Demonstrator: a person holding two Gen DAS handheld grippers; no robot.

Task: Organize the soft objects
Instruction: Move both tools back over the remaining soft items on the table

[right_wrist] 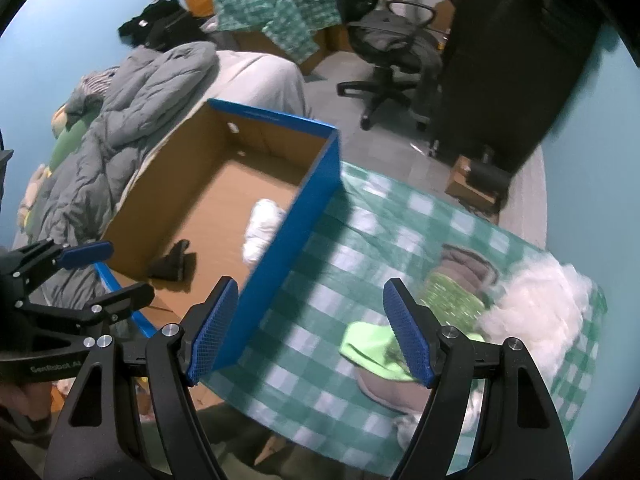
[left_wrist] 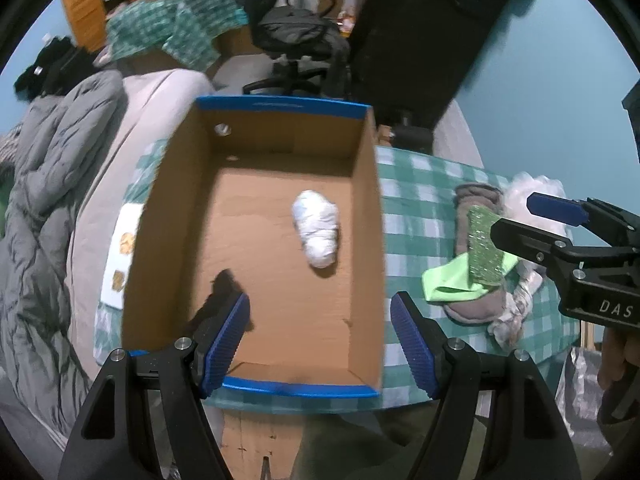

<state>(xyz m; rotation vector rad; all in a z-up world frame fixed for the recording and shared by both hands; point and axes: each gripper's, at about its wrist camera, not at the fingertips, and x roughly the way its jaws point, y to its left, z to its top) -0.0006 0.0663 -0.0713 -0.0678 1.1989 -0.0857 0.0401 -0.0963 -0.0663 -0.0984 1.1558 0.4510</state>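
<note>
A blue-rimmed cardboard box point(left_wrist: 280, 105) point(right_wrist: 320, 184) stands on the green checked table. Inside lie a white rolled cloth point(left_wrist: 317, 229) point(right_wrist: 261, 227) and a small black item point(left_wrist: 224, 285) point(right_wrist: 170, 266). My left gripper point(left_wrist: 320, 332) is open and empty above the box's near end. To the right lies a pile: a lime green cloth point(left_wrist: 452, 282) point(right_wrist: 370, 346), a sparkly green piece point(left_wrist: 484, 246) point(right_wrist: 450, 298), brown slippers point(left_wrist: 472, 208) point(right_wrist: 466, 266) and white fluffy stuff point(right_wrist: 536, 304). My right gripper point(right_wrist: 310, 330) is open and empty, above the table between the box and the pile.
A bed with a grey quilt point(left_wrist: 44, 184) point(right_wrist: 112, 120) lies left of the table. An office chair point(right_wrist: 388, 48) and a dark cabinet point(right_wrist: 512, 56) stand behind. A white sheet point(left_wrist: 122, 256) lies left of the box.
</note>
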